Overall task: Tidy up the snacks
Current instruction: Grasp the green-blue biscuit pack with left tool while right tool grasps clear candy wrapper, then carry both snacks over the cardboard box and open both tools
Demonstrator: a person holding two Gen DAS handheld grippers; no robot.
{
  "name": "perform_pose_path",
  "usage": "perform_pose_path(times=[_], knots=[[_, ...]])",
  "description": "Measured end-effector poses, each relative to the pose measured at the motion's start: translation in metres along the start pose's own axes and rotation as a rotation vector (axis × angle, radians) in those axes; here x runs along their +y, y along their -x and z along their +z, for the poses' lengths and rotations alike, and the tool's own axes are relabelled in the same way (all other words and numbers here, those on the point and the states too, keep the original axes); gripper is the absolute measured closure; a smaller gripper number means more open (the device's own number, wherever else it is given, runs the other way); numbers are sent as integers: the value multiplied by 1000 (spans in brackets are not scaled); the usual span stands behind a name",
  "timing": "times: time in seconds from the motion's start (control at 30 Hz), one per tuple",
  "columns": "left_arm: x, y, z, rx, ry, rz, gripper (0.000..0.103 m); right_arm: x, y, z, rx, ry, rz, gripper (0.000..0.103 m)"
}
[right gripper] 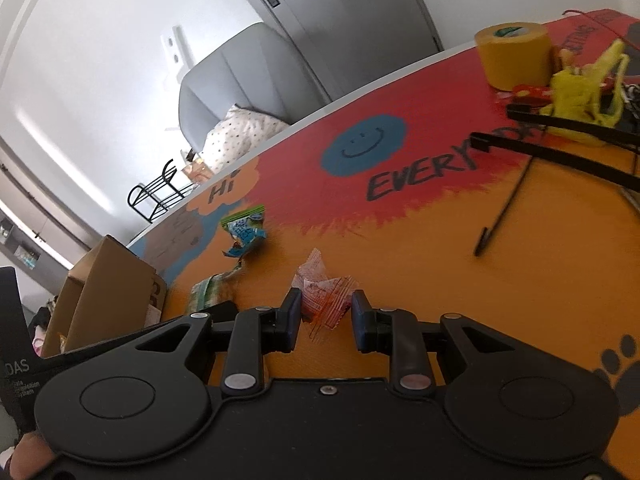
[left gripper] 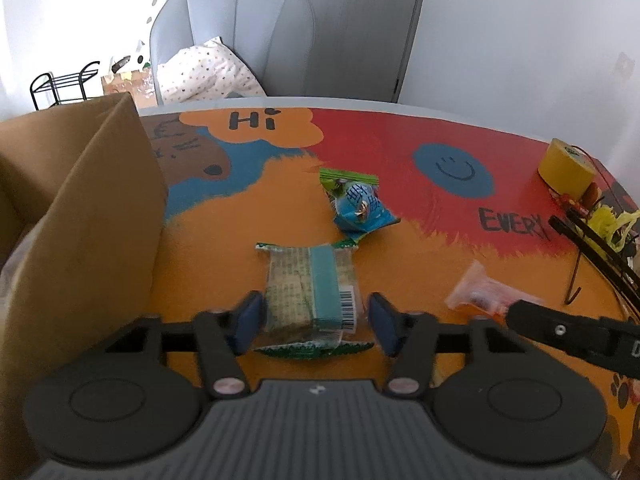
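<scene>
Red-printed clear packet (right gripper: pixel 324 300) between claw (right gripper: pixel 326 320) pads

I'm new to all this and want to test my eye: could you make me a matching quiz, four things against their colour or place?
Things:
1 tape
2 box
3 blue packet
4 red packet

Descriptions:
A brown, far left
B gripped by the right tool
C yellow, far right
D lying loose in the middle of the table

Pairs: 1-C, 2-A, 3-D, 4-B

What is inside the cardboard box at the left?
The cardboard box shows only its bare brown inner wall; its near wall hides the bottom, so no contents can be seen.
</scene>
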State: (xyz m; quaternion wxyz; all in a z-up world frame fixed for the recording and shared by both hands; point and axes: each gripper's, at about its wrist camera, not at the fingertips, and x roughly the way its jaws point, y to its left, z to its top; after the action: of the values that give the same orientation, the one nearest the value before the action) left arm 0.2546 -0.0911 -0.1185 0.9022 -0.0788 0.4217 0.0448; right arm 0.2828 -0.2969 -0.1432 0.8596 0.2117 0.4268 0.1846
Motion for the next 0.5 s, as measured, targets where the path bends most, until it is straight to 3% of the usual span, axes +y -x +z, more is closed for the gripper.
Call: perform_pose_path(times=[0.07, 0.5], knots=[[2, 3, 1, 9, 13, -24, 56, 0, 4, -1, -9, -2, -3, 78], [6, 57, 9, -84, 3, -74, 56, 25, 29, -2, -71, 33, 24, 79]])
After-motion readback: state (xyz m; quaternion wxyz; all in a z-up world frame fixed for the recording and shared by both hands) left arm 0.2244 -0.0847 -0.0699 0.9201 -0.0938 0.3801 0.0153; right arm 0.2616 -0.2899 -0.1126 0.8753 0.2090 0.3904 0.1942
